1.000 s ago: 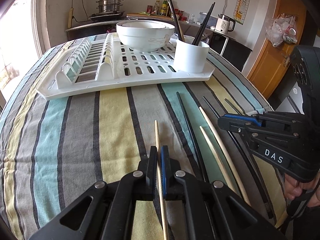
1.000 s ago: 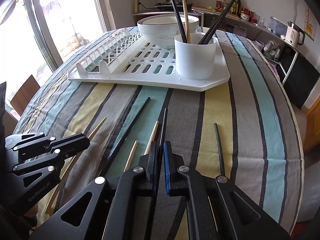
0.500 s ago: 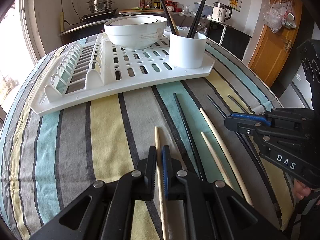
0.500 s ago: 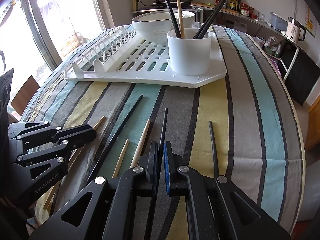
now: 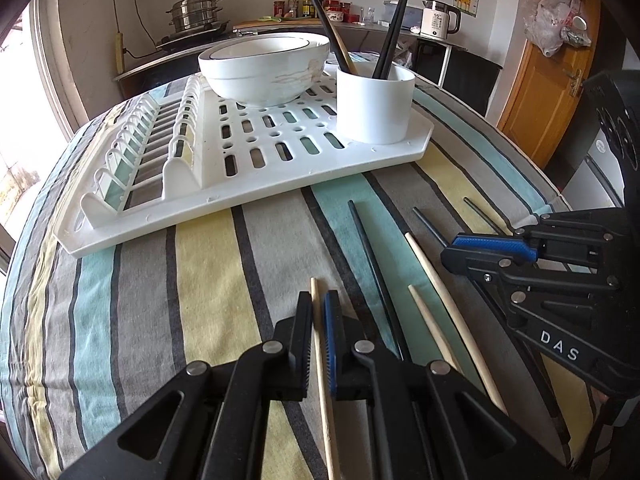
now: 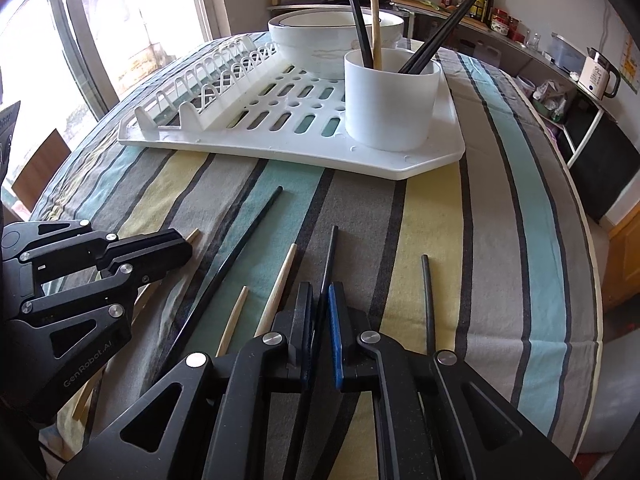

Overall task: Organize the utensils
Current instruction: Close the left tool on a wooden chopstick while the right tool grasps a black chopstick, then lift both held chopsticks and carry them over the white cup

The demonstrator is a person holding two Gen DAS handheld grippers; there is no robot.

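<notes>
My left gripper (image 5: 319,300) is shut on a wooden chopstick (image 5: 316,292) and holds it above the striped tablecloth. My right gripper (image 6: 319,292) is shut on a black chopstick (image 6: 330,256). It also shows in the left wrist view (image 5: 472,256). Several more chopsticks lie loose on the cloth: a black one (image 5: 372,264), two wooden ones (image 5: 436,280), and another black one (image 6: 427,300). A white utensil cup (image 6: 390,100) stands on the near right corner of the white dish rack (image 6: 280,136) and holds several chopsticks (image 6: 364,20).
White bowls (image 5: 264,68) sit stacked on the rack behind the cup. The round table drops off at its right edge (image 6: 592,280). A window is to the left, a counter with a kettle (image 5: 440,24) and pots behind, a door at the right.
Both grippers have lifted and moved forward toward the rack, each still clamped on its chopstick. The rack and cup look closer and larger now.
</notes>
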